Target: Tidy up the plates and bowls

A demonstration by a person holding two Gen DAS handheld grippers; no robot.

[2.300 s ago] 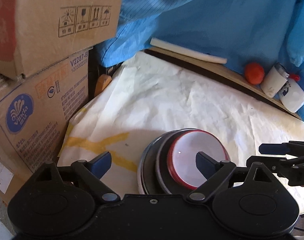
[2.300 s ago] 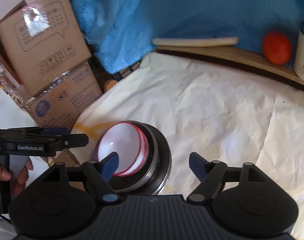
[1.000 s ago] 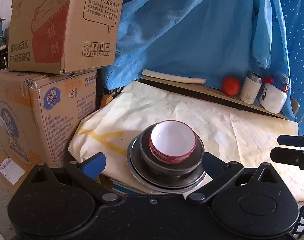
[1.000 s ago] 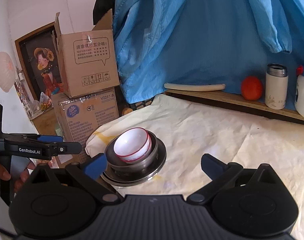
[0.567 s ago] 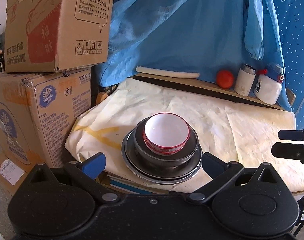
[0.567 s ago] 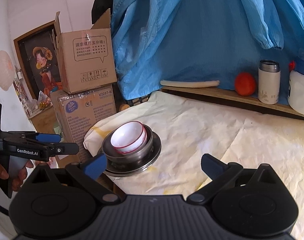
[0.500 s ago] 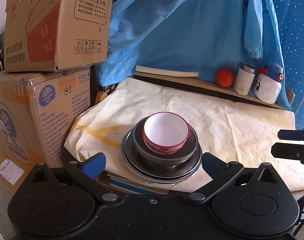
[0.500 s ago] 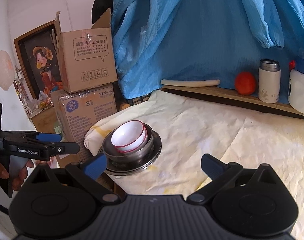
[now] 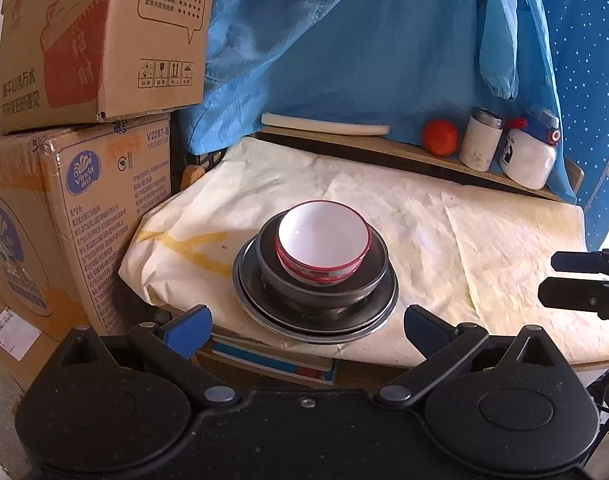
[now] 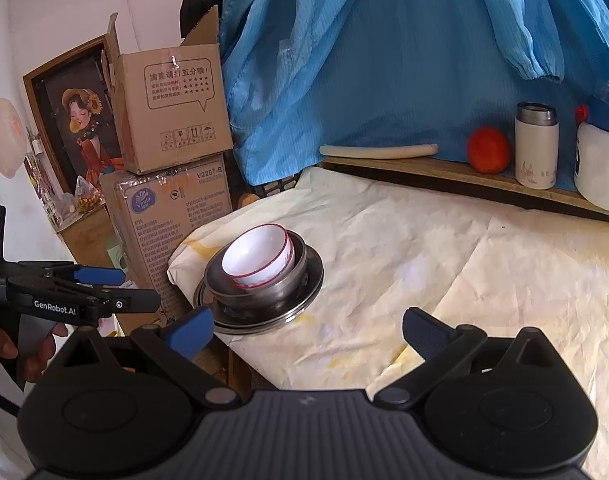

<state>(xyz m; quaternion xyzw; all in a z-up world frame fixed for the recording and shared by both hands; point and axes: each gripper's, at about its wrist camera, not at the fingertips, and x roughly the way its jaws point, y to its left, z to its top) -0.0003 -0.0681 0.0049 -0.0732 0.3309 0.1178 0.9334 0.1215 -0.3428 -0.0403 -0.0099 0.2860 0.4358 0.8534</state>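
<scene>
A white bowl with a red rim (image 9: 323, 245) (image 10: 259, 257) is nested in a dark metal bowl (image 9: 368, 276) (image 10: 292, 276), which rests on stacked metal plates (image 9: 384, 308) (image 10: 310, 284) at the near left corner of the paper-covered table (image 9: 484, 240) (image 10: 444, 248). My left gripper (image 9: 307, 324) is open, held back from the table's front edge with the stack ahead of it. The right gripper (image 10: 307, 330) is open too, above the table's near edge, right of the stack. Neither holds anything.
Two stacked cardboard boxes (image 9: 76, 128) (image 10: 172, 168) stand left of the table. A back ledge carries a white stick (image 9: 324, 125), a tomato (image 9: 439, 137), a flask (image 9: 480, 144) and a white jug (image 9: 527, 156). Blue cloth (image 9: 364, 40) hangs behind. A hand (image 10: 8, 344) holds the left gripper.
Both grippers have pulled back and up from the stack, which now looks smaller and farther. The white bowl stays nested in the metal bowl.
</scene>
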